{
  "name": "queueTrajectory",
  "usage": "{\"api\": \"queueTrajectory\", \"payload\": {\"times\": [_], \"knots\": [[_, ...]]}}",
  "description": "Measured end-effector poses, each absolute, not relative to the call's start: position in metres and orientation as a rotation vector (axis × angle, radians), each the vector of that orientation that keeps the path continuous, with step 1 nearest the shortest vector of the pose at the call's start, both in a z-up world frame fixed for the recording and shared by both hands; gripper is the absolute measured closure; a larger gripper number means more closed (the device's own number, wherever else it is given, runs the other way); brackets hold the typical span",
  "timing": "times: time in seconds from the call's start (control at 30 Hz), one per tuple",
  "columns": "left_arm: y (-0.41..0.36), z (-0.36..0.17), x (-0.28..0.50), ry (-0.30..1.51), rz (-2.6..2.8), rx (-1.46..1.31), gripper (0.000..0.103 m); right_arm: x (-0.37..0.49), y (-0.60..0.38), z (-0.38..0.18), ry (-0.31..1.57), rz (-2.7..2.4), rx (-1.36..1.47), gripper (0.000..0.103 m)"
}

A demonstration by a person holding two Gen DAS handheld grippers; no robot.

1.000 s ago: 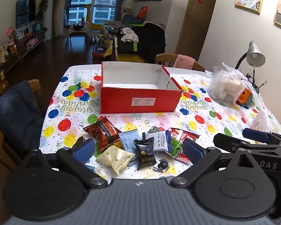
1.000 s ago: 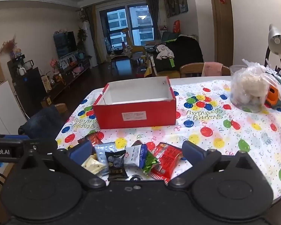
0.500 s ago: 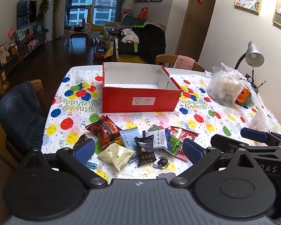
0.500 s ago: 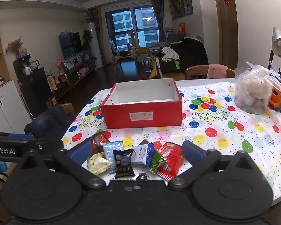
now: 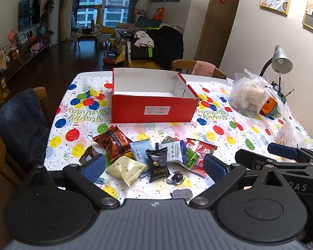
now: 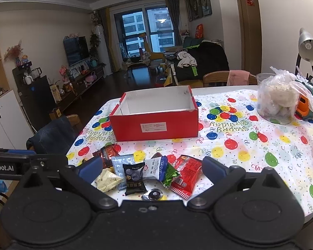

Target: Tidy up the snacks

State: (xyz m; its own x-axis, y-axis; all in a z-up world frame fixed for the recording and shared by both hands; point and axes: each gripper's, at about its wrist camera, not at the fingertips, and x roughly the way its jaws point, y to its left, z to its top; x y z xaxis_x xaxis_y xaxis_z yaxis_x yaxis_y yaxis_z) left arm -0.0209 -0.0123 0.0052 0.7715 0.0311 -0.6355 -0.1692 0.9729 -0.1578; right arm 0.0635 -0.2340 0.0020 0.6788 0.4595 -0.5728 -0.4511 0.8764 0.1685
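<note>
A pile of snack packets lies at the near edge of the table: a brown bag, a pale yellow packet, a black packet, a white-blue packet and a red packet. The pile also shows in the right wrist view, with the black packet and red packet. An open, empty red box stands behind them, also seen in the right wrist view. My left gripper is open above the pile. My right gripper is open above it too.
The table carries a balloon-print cloth. A clear bag of white goods and a desk lamp stand at the right. A chair with a denim jacket is at the left. A small round metal object lies near the table's edge.
Both grippers have risen and drawn back slightly, so the pile sits a little farther ahead in both views. No packet has moved.
</note>
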Motion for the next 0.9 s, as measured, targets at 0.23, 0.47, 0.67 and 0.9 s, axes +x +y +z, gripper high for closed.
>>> {"api": "queueTrajectory", "payload": {"times": [0.23, 0.47, 0.67, 0.9], "knots": [[-0.016, 0.007, -0.021, 0.683, 0.109, -0.208, 0.003, 0.061, -0.238, 0.002, 0.643, 0.517, 0.016, 0.002], [-0.022, 0.009, -0.02, 0.681, 0.104, -0.205, 0.003, 0.059, -0.24, 0.003, 0.645, 0.513, 0.019, 0.002], [-0.027, 0.011, -0.021, 0.679, 0.101, -0.201, 0.003, 0.058, -0.244, 0.004, 0.635, 0.516, 0.021, 0.002], [-0.025, 0.01, -0.021, 0.687, 0.107, -0.215, 0.003, 0.057, -0.245, 0.005, 0.633, 0.519, 0.022, 0.002]]}}
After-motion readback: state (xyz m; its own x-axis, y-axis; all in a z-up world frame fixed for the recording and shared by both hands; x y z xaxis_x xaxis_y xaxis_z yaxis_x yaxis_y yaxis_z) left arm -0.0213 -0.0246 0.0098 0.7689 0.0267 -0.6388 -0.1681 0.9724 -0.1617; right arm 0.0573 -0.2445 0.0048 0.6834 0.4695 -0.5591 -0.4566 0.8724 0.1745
